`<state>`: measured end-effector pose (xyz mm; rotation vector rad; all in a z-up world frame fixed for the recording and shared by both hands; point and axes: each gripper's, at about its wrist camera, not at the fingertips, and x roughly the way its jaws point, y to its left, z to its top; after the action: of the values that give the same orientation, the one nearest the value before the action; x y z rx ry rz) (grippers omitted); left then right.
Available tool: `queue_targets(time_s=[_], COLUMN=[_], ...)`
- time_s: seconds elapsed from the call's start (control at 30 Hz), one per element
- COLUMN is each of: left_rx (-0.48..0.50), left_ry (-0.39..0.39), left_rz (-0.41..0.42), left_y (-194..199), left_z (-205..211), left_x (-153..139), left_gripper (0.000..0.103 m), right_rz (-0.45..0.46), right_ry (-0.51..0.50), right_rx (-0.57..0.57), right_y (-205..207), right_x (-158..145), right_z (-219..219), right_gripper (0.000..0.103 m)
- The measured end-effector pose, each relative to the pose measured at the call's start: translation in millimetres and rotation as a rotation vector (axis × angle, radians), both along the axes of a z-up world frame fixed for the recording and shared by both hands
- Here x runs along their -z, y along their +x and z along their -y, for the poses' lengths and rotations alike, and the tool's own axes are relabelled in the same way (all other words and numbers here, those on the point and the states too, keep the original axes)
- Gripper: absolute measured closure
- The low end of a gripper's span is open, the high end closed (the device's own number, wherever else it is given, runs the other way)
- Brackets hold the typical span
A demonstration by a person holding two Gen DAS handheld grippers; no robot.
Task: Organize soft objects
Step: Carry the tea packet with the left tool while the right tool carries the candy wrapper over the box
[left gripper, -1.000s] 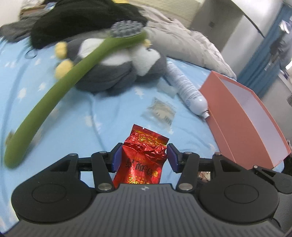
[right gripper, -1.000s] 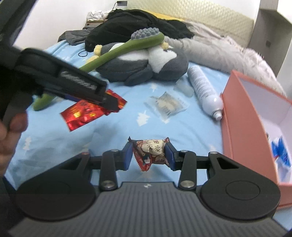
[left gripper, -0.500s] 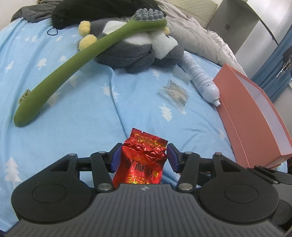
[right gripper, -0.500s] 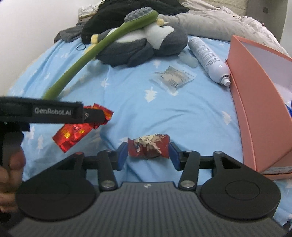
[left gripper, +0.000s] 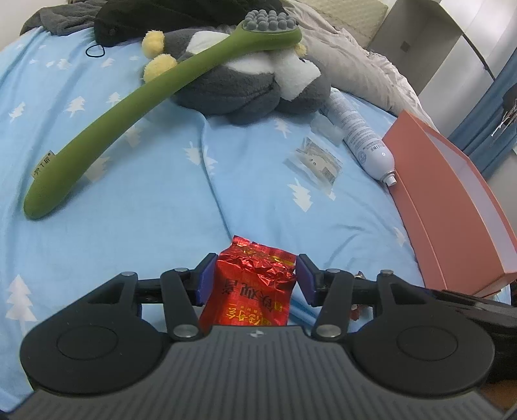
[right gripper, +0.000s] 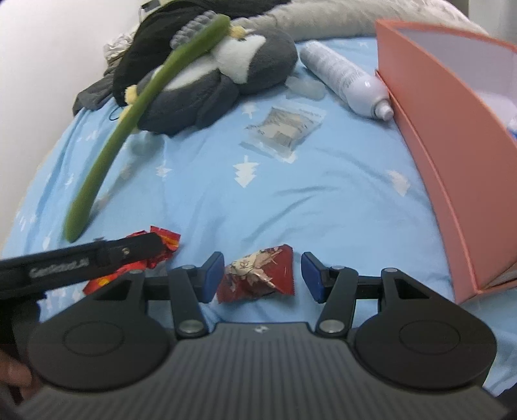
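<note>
spray bottle [left gripper: 362,127]: lying beside box | clear sachet [left gripper: 318,160]: flat on sheet | black clothing [left gripper: 181,14]: behind

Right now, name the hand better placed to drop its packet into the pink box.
Left. The left gripper is clamped on its red foil packet, while the right gripper stands open, its snack packet lying loose on the sheet, though nearer the pink box.

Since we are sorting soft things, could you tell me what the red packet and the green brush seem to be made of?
Red packet: crinkled metallic foil, shiny, sharply creased. Green brush: probably matte silicone or rubber, smooth, with grey nubs at its head.
</note>
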<state>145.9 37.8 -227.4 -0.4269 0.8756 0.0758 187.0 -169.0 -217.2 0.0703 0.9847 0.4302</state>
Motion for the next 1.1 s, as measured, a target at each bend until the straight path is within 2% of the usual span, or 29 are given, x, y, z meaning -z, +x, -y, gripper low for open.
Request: queue_targets(time_s=[0.13,0.23,0.3,0.43,0.57,0.8,1.1], left_rx=[0.009,0.013,0.015,0.015,0.01,0.03,0.069], left_ry=[-0.001,0.001,0.0,0.002,0.002,-0.002,0.012], left_rz=[0.011,0.014,0.014,0.015,0.02,0.036,0.096], left_y=[-1,-1,-1,-1,-2,-1,1], left_z=[1,2,3,2,2,9,28], left_x=[0,-1,-1,-2,-5,-21,-65], left_gripper=[0.045,0.045,0.045,0.045,0.045,0.045,0.045], right_rz=[-0.058,-0.068,-0.066,-0.021,-0.003,0.031,0.127], right_ry=[0.035,0.033,0.033,-0.029,-0.034,-0.015,0.011], right_rx=[0.019,0.0,-0.011,-0.032,-0.033,-0.034,-0.01], right_y=[5,2,0,-5,-9,-14,-21], right_x=[9,11,11,8,1,-20,-65], right_z=[1,-3,-4,-7,-3,7,26], right_gripper=[0.049,0.053,0.057,0.062,0.063,0.063,0.063])
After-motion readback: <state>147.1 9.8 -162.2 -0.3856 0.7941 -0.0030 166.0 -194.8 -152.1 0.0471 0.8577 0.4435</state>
